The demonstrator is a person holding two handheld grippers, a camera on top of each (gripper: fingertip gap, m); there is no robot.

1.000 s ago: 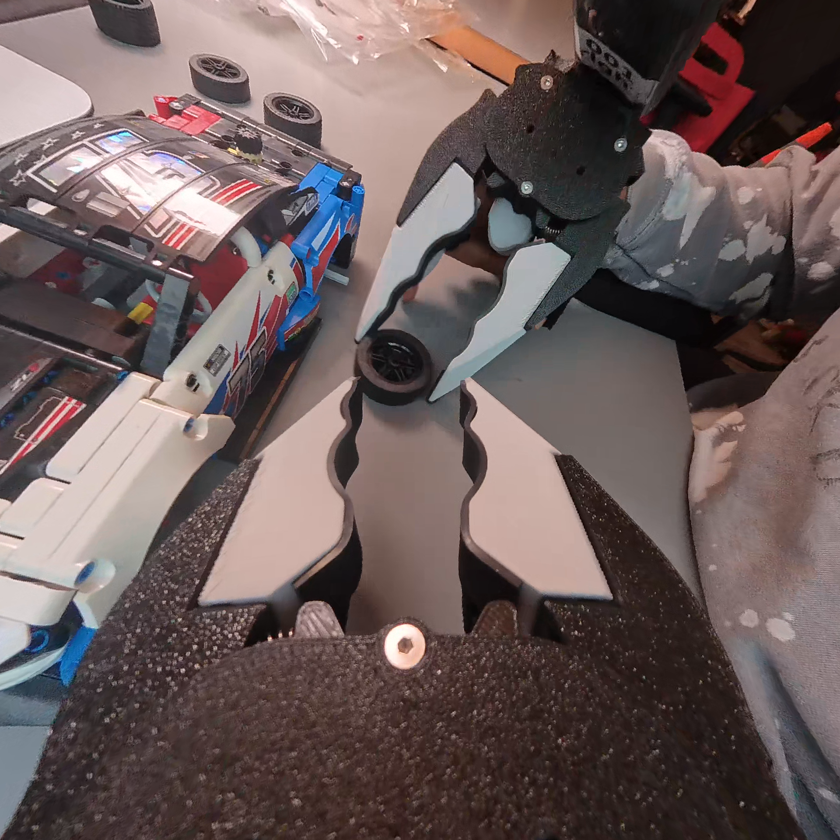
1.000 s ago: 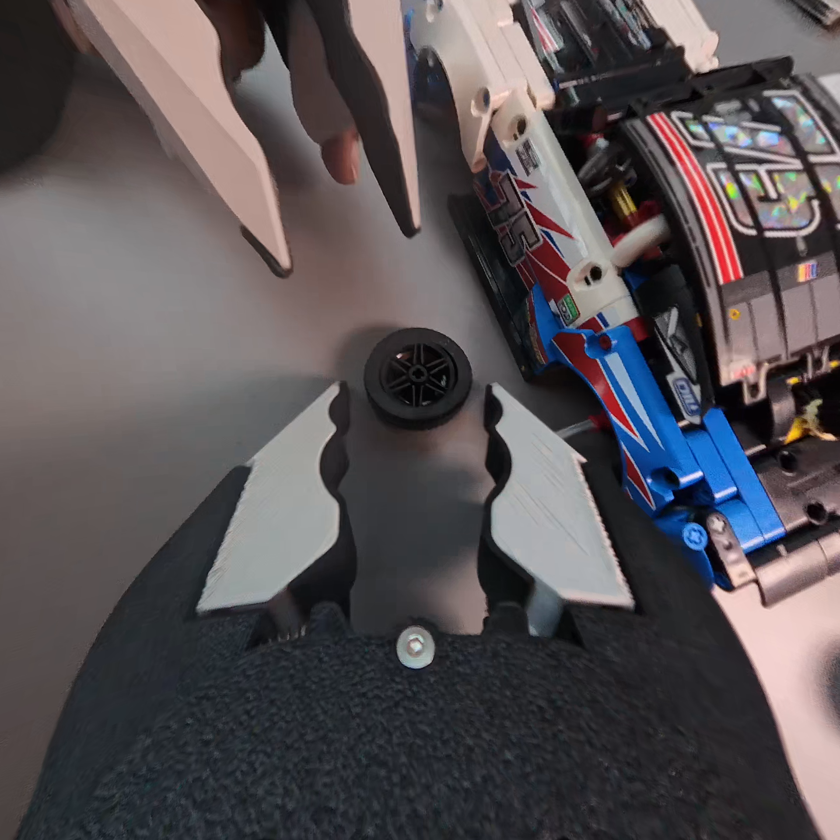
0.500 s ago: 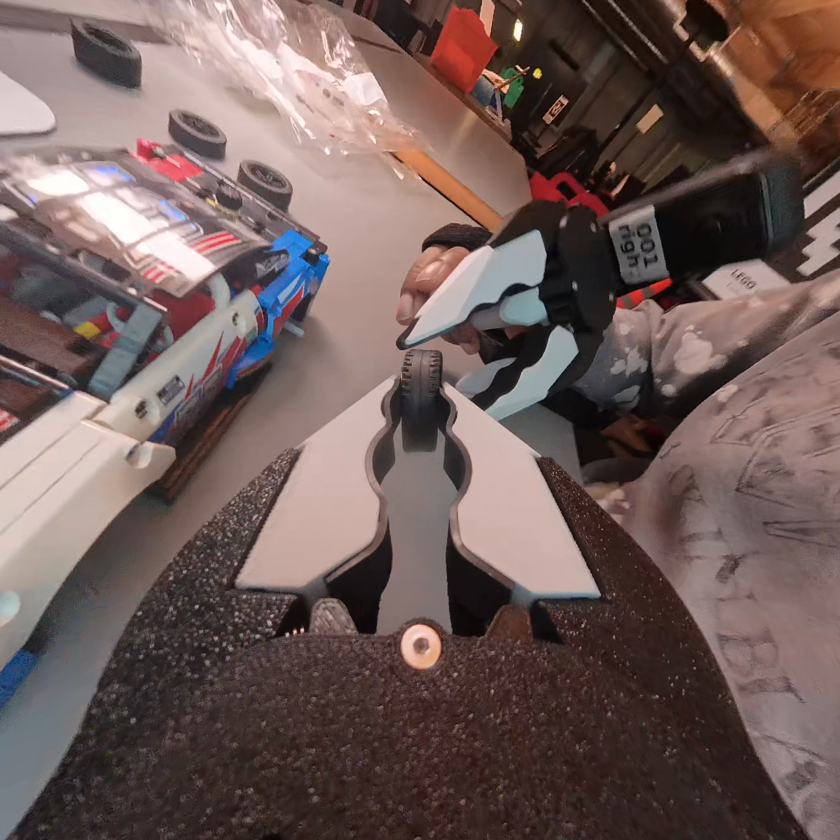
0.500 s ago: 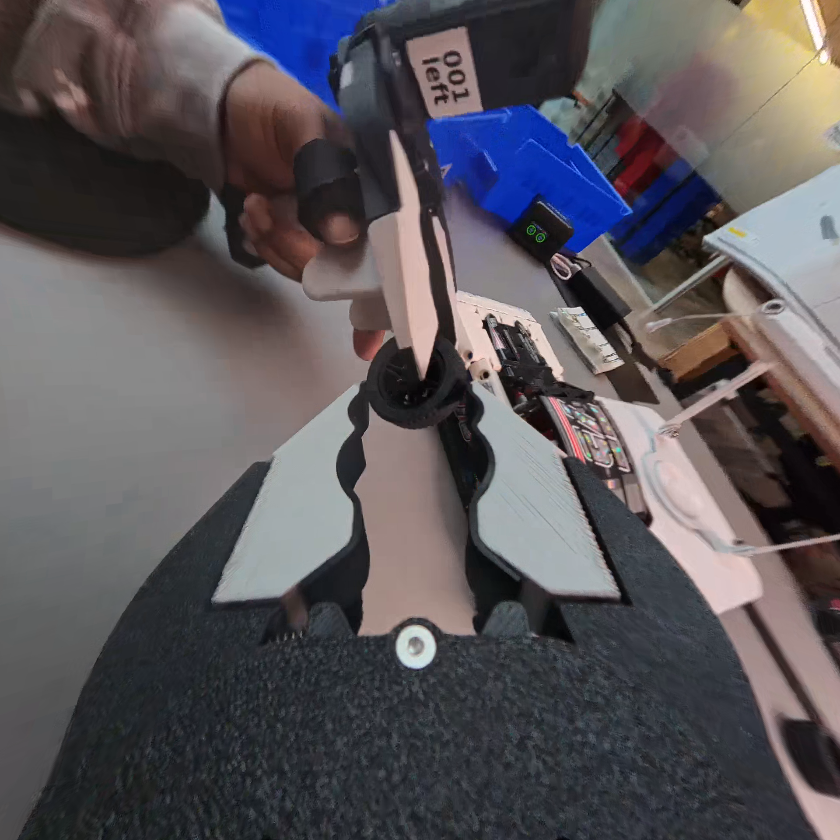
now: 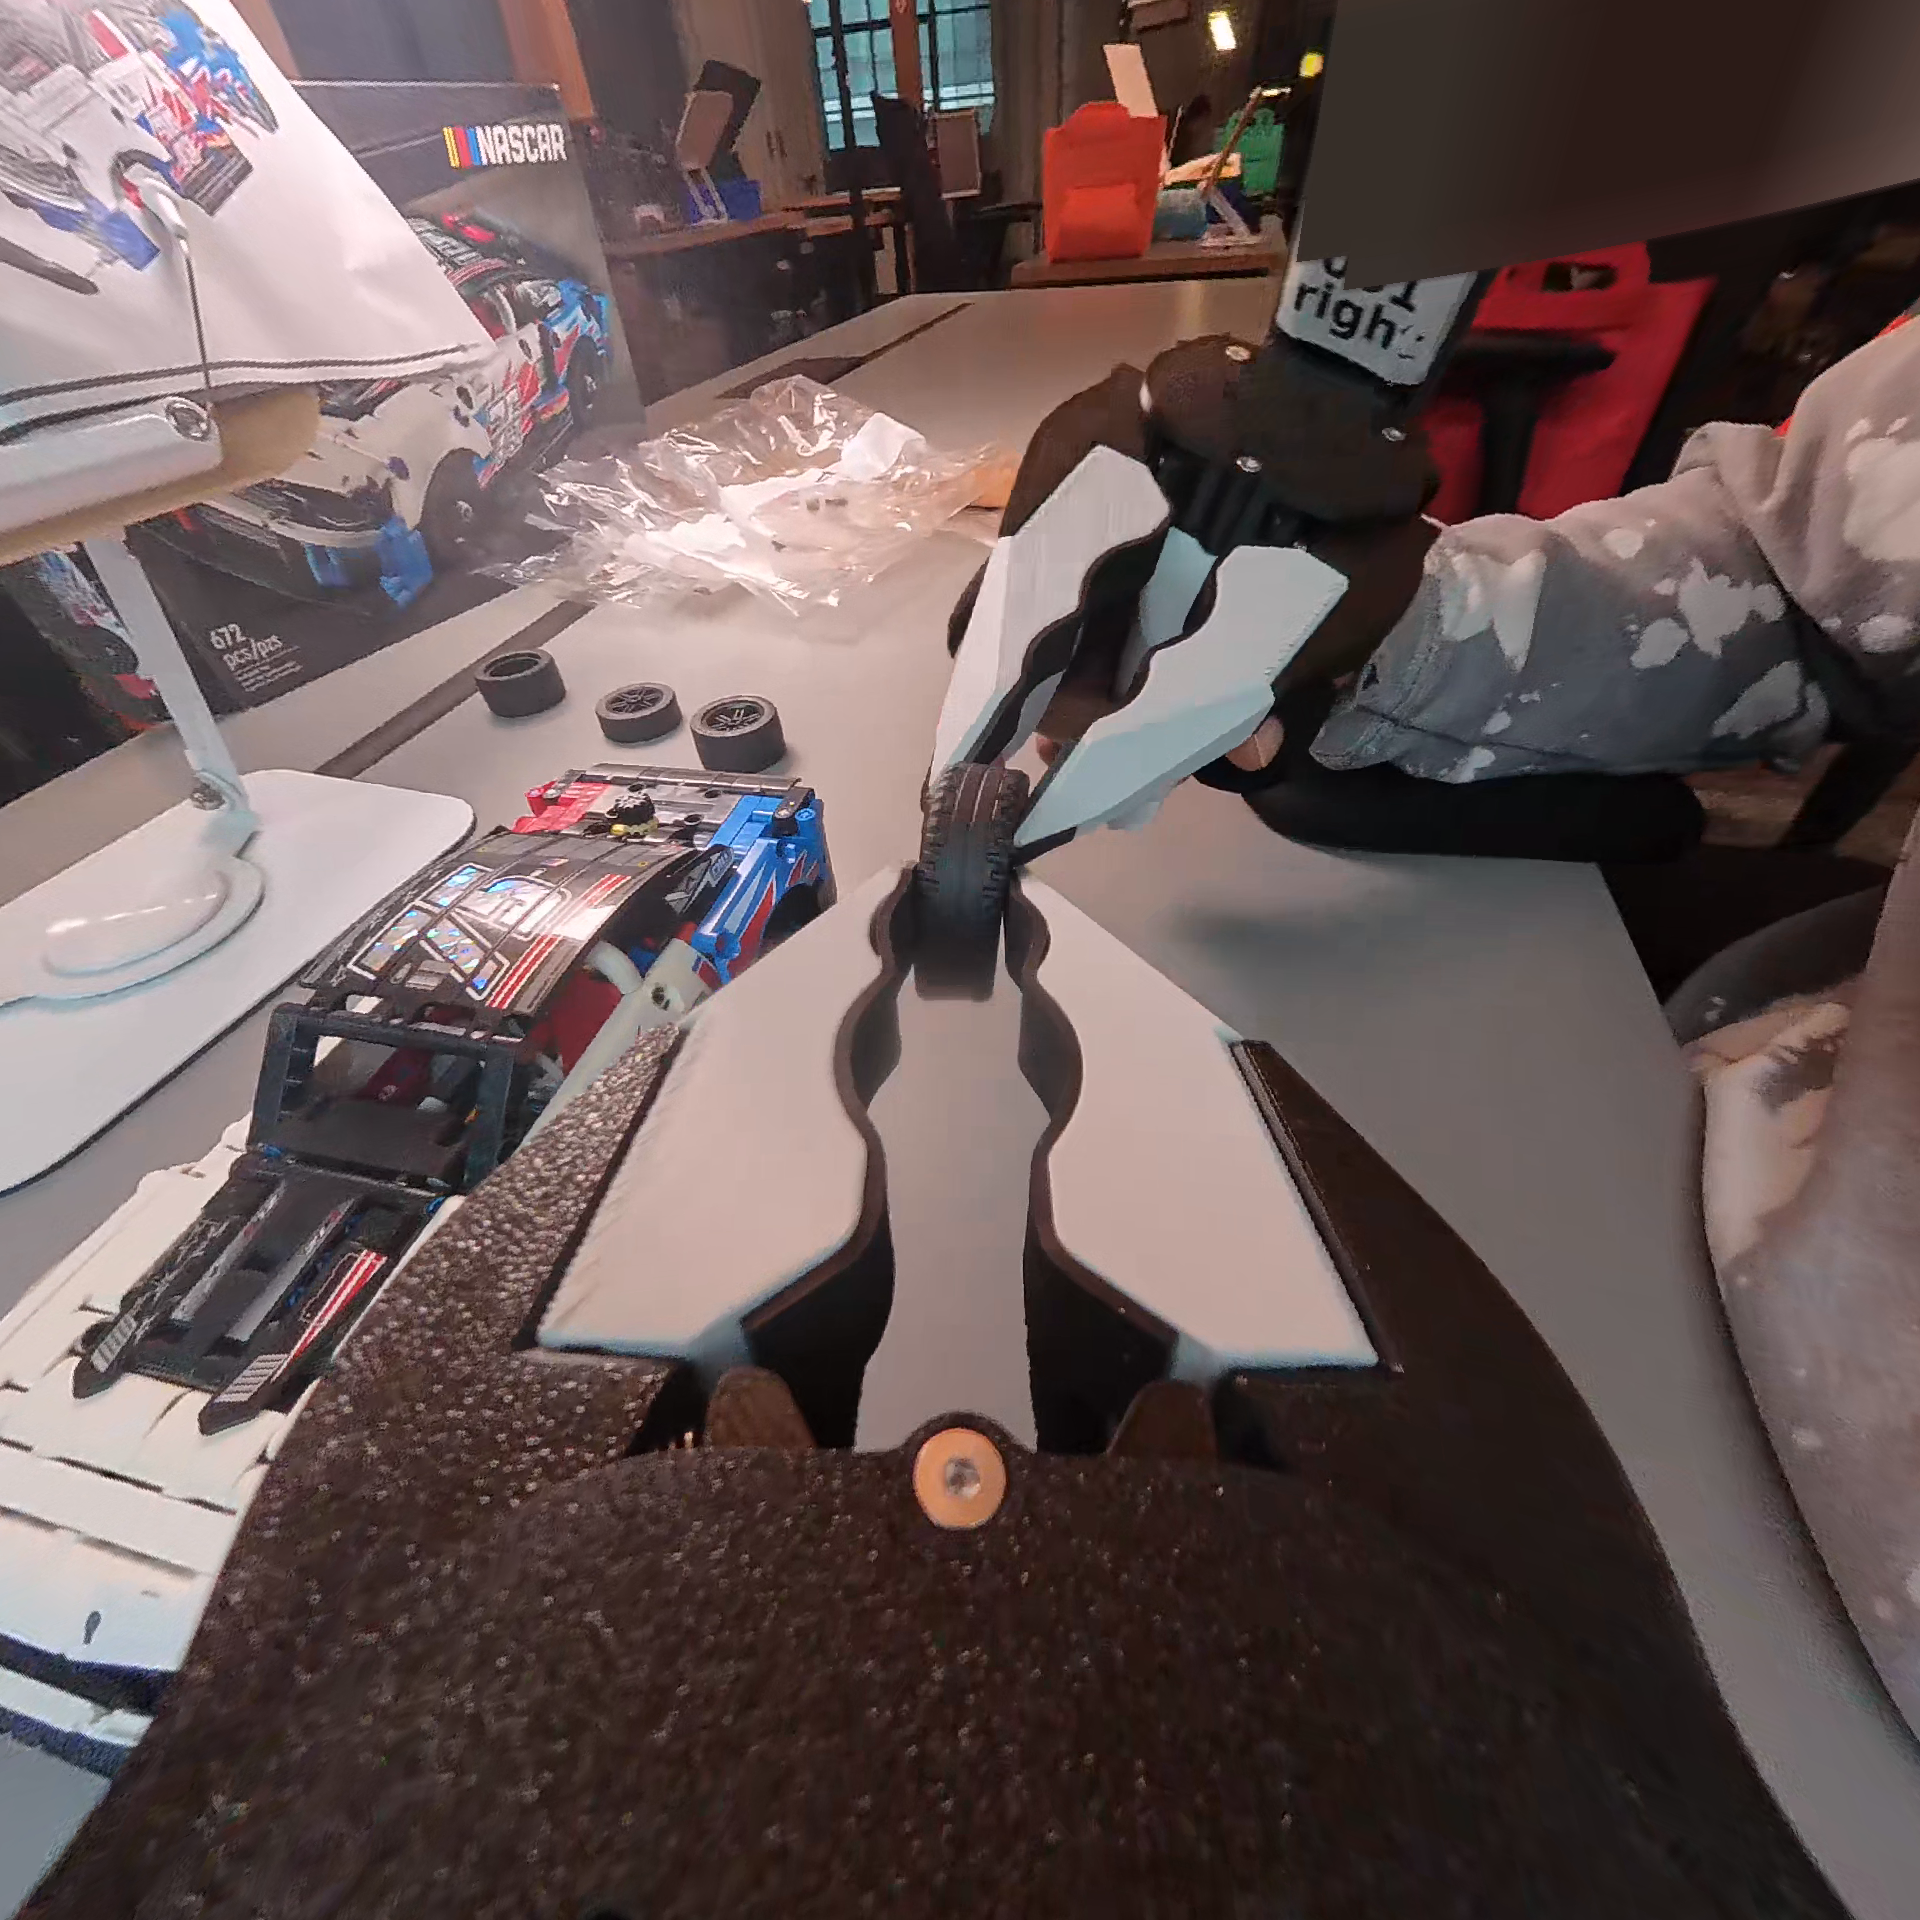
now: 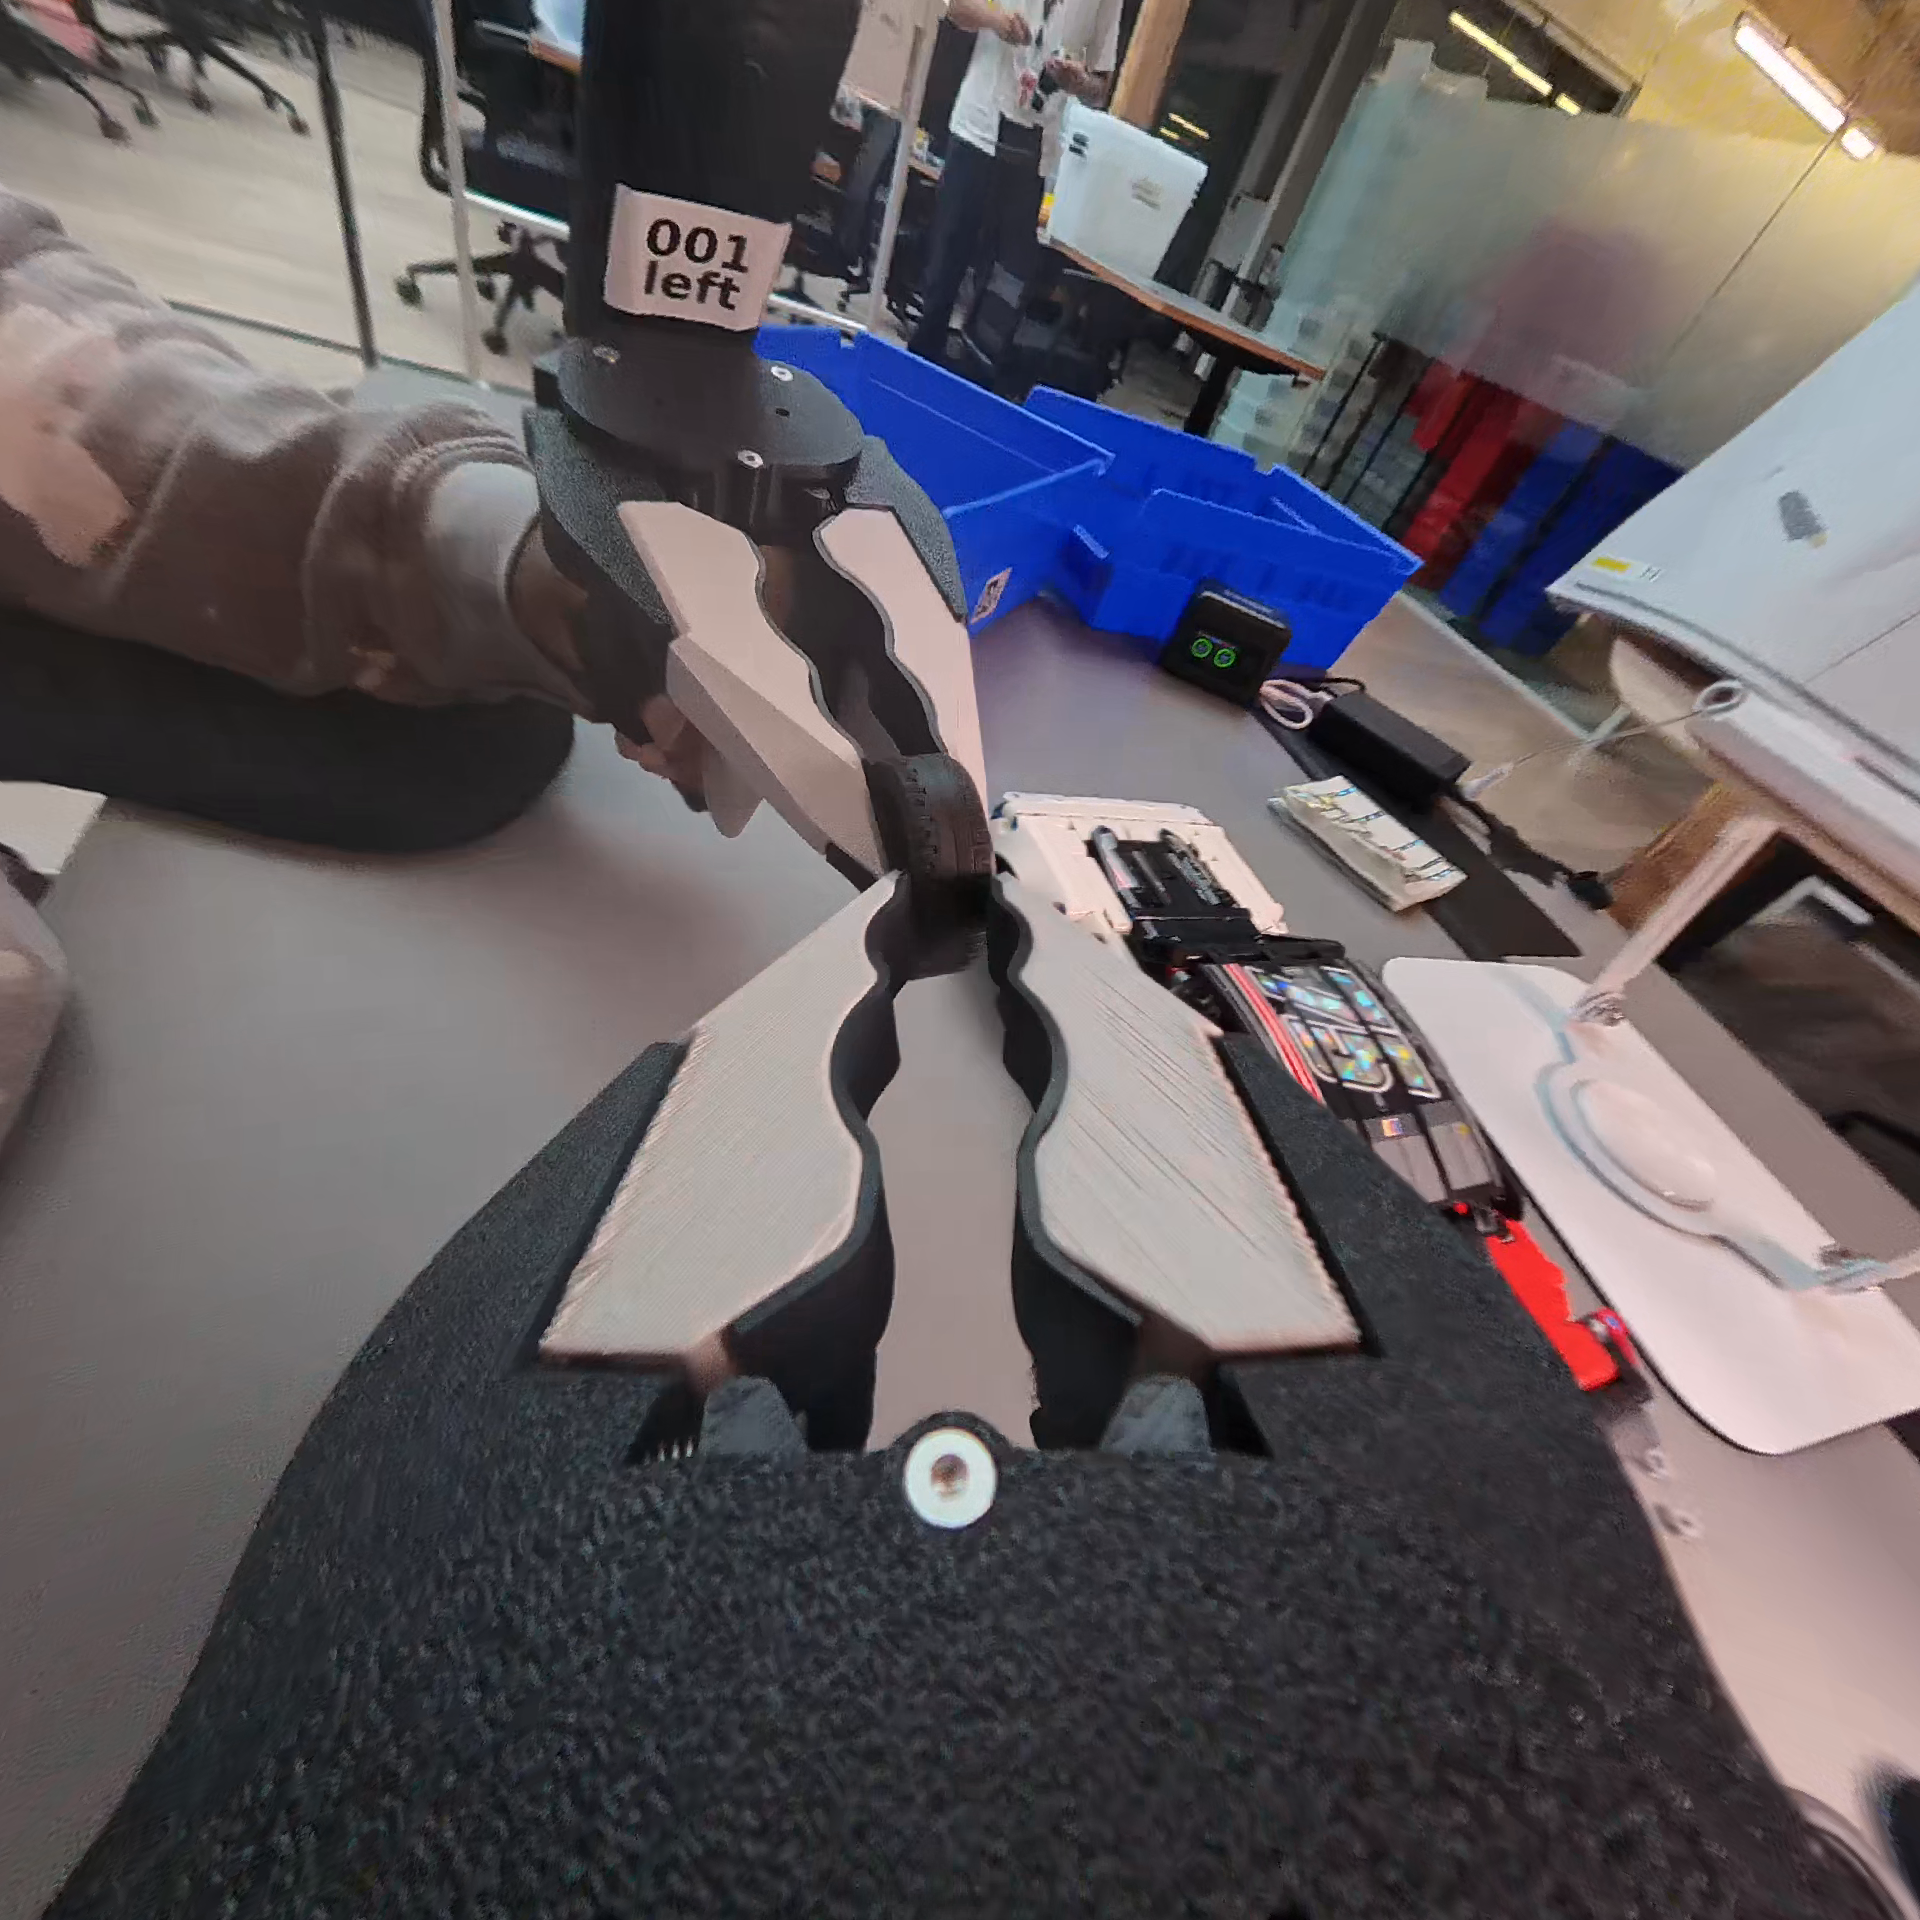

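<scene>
Beside the small black wheel (image 5: 961, 883), the toy car (image 5: 540, 997) loses its white front end to the picture's left edge, its near side sits hidden behind the left gripper (image 5: 961, 914), and its wheel hubs cannot be seen.

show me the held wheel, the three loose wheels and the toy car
held wheel (image 5: 961, 873), left wrist view, on its tyre tread
loose wheels (image 5: 637, 713), left wrist view, on the middle one's rim
toy car (image 5: 488, 925), left wrist view, on its black roof panel
</scene>
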